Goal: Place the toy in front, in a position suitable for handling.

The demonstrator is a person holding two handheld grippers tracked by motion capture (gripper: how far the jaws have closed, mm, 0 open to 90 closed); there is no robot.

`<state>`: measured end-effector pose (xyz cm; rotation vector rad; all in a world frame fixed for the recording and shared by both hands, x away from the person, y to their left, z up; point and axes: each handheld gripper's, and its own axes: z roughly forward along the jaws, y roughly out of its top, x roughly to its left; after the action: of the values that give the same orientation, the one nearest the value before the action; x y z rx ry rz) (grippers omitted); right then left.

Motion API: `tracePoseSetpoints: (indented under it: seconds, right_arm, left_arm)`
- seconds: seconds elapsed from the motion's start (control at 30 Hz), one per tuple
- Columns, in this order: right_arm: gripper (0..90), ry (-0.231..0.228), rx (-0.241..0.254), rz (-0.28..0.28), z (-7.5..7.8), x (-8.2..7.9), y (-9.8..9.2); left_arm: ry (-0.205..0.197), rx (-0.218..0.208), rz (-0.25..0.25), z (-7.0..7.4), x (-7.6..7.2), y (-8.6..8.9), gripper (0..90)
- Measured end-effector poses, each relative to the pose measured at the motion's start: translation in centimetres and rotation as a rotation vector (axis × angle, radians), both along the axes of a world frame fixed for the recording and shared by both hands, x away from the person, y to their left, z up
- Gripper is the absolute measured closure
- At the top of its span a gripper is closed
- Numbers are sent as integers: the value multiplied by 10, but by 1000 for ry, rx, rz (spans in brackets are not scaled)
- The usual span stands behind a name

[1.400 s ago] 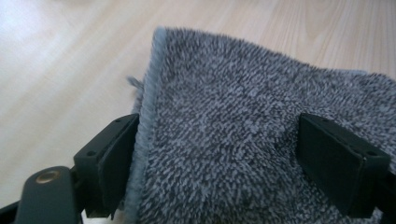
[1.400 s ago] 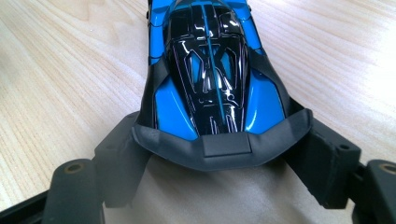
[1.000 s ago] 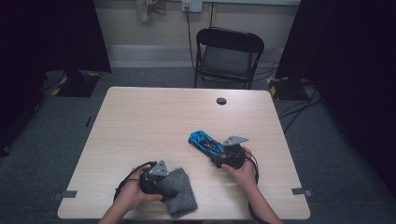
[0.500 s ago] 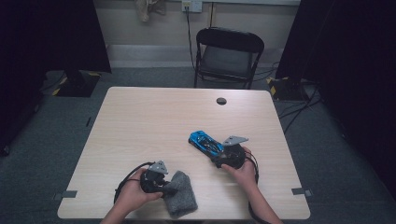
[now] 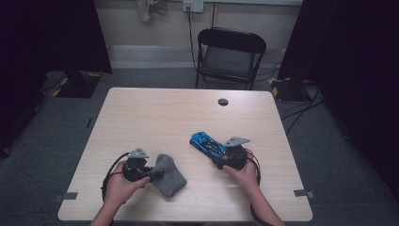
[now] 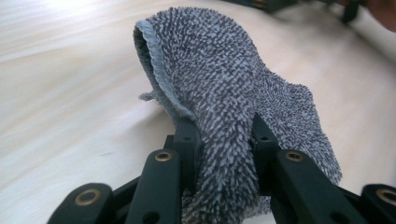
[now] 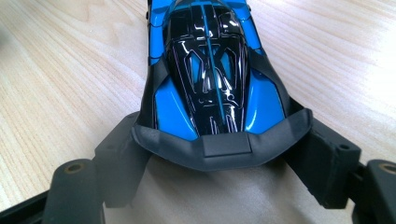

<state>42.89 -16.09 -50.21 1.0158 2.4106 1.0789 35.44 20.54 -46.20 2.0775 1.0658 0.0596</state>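
Left hand-held gripper (image 5: 153, 173): sits at the near-left of the tabletop (image 5: 155, 117), at about 7 o'clock from its middle, held in the person's left hand (image 5: 120, 181). Its jaws have just been closing and now pinch a fold of the grey cloth (image 5: 168, 175) between them; in the left gripper view the pile bulges out above and below the pads.

Grey cloth: lies on the tabletop just at 3 o'clock of the left hand-held gripper, partly flat on the wood. In the left gripper view (image 6: 224, 93) one edge stands up in a hump above the jaws, showing a lighter stitched hem on its left side.

Right hand-held gripper (image 5: 217, 157): sits at the near-right of the tabletop, at about 5 o'clock from its middle, held in the person's right hand (image 5: 240, 172). Its jaws stand wide and press on both flanks of the blue toy car (image 5: 206, 142) at the rear.

Blue toy car: rests on the tabletop, nose pointing toward 10 o'clock. The right gripper view (image 7: 210, 70) shows a glossy blue body, black roof and dark rear wing next to the jaws.

Separation: cloth and car lie well apart.

Other items: a small dark round object (image 5: 223, 101) lies at 1 o'clock near the far edge; a black folding chair (image 5: 229, 56) stands beyond the tabletop at 12 o'clock.
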Motion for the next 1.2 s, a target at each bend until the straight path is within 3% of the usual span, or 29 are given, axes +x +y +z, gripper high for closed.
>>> tracePoseSetpoints:
  seconds: [0.1,0.23,0.37,0.5,0.7,0.8,0.9,1.0,1.13,1.2]
  right_arm:
    - [255,0,0,0,0,0,0]
    - [255,0,0,0,0,0,0]
    - [255,0,-1,0,0,0,0]
    - [255,0,0,0,0,0,0]
    - [255,0,0,0,0,0,0]
    - [255,0,0,0,0,0,0]
    - [255,-1,-1,0,0,0,0]
    - [256,-2,-1,0,0,0,0]
    - [255,-2,-1,-1,0,0,0]
    - [255,-2,-1,-2,0,0,0]
  left_arm:
    - [9,22,58,-5,9,11,712]
    - [13,14,119,-10,20,19,711]
    - [14,0,183,-11,31,23,711]
    - [9,20,226,-14,41,23,708]
    - [-21,51,220,-17,44,22,665]
    - [-71,50,184,-18,44,25,560]
    - [-64,66,197,-18,42,28,402]
    - [-87,68,200,-15,39,33,287]
    - [-153,77,174,-3,33,36,225]
    - [-183,81,120,3,31,33,198]
